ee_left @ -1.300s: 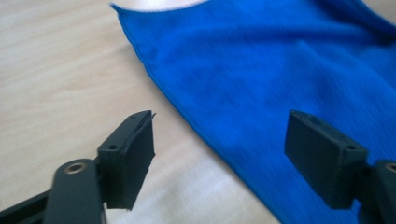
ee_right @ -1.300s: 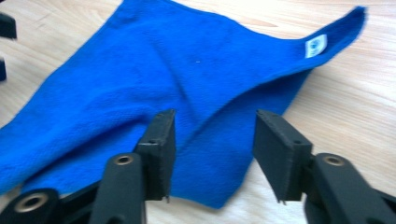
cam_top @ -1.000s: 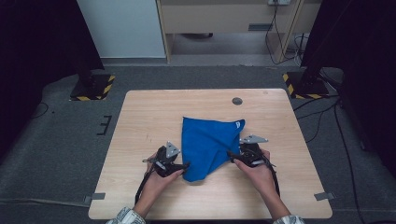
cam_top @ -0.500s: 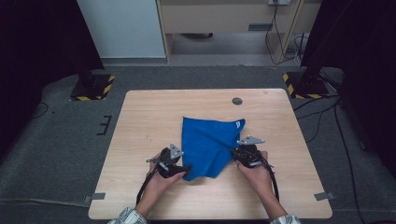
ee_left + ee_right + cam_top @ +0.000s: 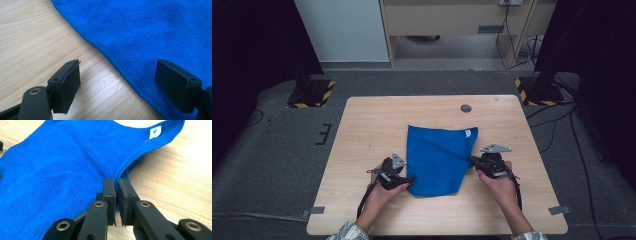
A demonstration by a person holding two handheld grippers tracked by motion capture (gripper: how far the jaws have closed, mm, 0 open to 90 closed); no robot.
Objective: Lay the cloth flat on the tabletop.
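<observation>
A blue cloth (image 5: 437, 155) lies spread on the wooden table (image 5: 372, 125), with a white label (image 5: 467, 133) at its far right corner. My left gripper (image 5: 409, 180) rests at the cloth's near left edge and is open. In the left gripper view one jaw stands over bare wood and the other over the cloth (image 5: 155, 32), so the left gripper (image 5: 117, 82) straddles the hem. My right gripper (image 5: 473, 161) is shut on the cloth's right edge. In the right gripper view the cloth (image 5: 62, 170) rises in a ridge into the right gripper (image 5: 116, 182); the label (image 5: 155, 132) lies beyond.
A small dark round disc (image 5: 466, 108) sits near the table's far edge. Bare wood surrounds the cloth on all sides. Black stands with yellow-striped bases (image 5: 312, 92) rest on the grey floor beyond the table's far corners.
The right gripper has shifted slightly to the right with the cloth's edge, spreading the cloth a little wider. The left gripper has barely moved.
</observation>
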